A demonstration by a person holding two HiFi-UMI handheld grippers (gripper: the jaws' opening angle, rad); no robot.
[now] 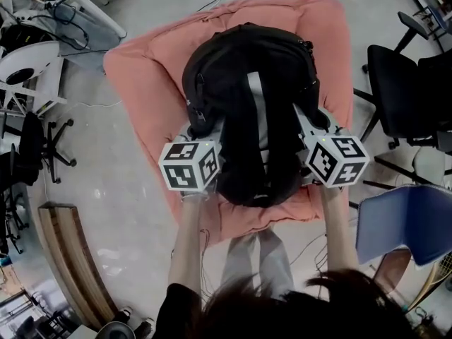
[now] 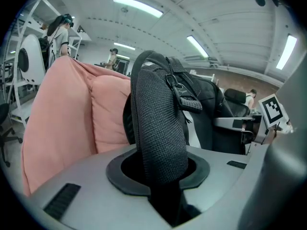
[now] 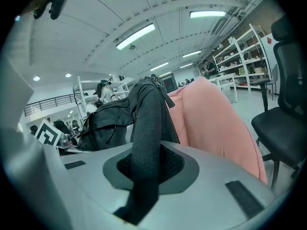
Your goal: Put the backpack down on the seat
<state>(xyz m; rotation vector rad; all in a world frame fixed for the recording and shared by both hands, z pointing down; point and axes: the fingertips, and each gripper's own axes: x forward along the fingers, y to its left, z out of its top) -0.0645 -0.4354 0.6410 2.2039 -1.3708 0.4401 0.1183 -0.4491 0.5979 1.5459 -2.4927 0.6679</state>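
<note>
In the head view a black backpack (image 1: 247, 97) lies on a pink cushioned seat (image 1: 148, 69), its grey back panel and straps facing up. My left gripper (image 1: 208, 129) is shut on the backpack's left shoulder strap (image 2: 156, 123), which runs up out of the jaws in the left gripper view. My right gripper (image 1: 308, 122) is shut on the other shoulder strap (image 3: 146, 138) at the pack's right side. The pink seat (image 2: 62, 123) rises behind the pack in the left gripper view, and it (image 3: 216, 123) also shows beside the strap in the right gripper view.
Black office chairs (image 1: 402, 90) stand to the right of the seat and a blue chair (image 1: 402, 224) is near my right arm. White furniture and another chair (image 1: 32, 140) crowd the left. A wooden bench (image 1: 67, 260) lies at the lower left. Cables run along the floor.
</note>
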